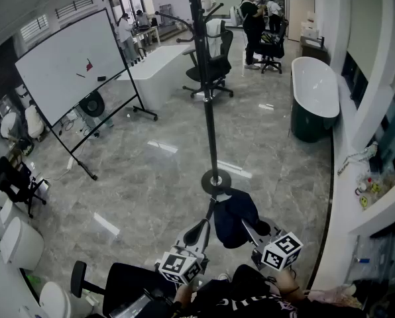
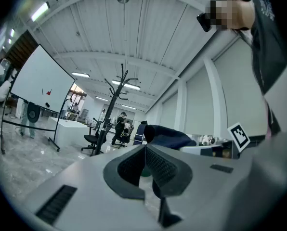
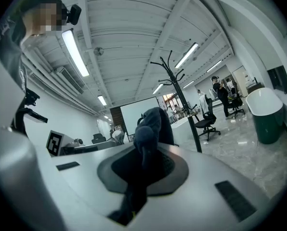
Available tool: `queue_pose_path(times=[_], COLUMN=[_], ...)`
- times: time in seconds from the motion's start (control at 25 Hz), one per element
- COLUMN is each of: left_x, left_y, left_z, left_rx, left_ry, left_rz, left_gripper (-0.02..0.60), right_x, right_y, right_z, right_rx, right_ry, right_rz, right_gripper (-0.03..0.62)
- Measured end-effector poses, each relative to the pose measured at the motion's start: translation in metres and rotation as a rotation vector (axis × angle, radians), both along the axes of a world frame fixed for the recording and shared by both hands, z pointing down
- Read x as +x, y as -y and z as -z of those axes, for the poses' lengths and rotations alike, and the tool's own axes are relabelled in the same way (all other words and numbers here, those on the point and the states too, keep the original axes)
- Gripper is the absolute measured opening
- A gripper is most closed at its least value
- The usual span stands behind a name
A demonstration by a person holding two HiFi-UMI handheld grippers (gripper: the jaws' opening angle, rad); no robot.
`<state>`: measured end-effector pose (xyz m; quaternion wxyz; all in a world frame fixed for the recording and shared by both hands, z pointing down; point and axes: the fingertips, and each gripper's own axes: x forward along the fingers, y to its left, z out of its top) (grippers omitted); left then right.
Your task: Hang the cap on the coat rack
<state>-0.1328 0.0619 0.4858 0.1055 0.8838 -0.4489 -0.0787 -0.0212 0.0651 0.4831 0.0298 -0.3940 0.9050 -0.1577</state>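
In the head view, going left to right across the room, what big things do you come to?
Whiteboard → coat rack → bathtub

Below me the grey marble floor [image 1: 158, 177] carried the coat rack [image 1: 215, 181], a wheeled whiteboard [image 1: 68, 65], office chairs [image 1: 211, 68] and a bathtub [image 1: 313, 91].

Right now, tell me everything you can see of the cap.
The cap is dark navy soft fabric, crumpled and sagging, on no hook. The fingers of the right gripper are shut on a fold, holding it off the floor before the person, short of the coat rack. The left gripper sits close beside it; contact cannot be told.
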Motion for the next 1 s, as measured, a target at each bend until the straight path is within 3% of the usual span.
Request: queue_pose_path(times=[0.48, 0.72, 1.0], left_x=[0.029, 0.063, 0.095], left_y=[0.055, 0.113, 0.197], left_z=[-0.007, 0.004, 0.018], left_rx=[-0.018, -0.008, 0.042], left_ry=[0.031, 0.059, 0.089], left_rz=[-0.041, -0.044, 0.032], left_gripper=[0.008, 0.008, 0.008], right_x=[0.048, 0.078, 0.119], right_y=[0.050, 0.110, 0.197], right_z=[-0.010, -0.007, 0.006], right_rx=[-0.006, 0.004, 0.042], right_ry=[-0.003, 0.004, -0.005], right_rz=[-0.084, -0.071, -0.009], right_gripper=[0.034, 0.034, 0.034])
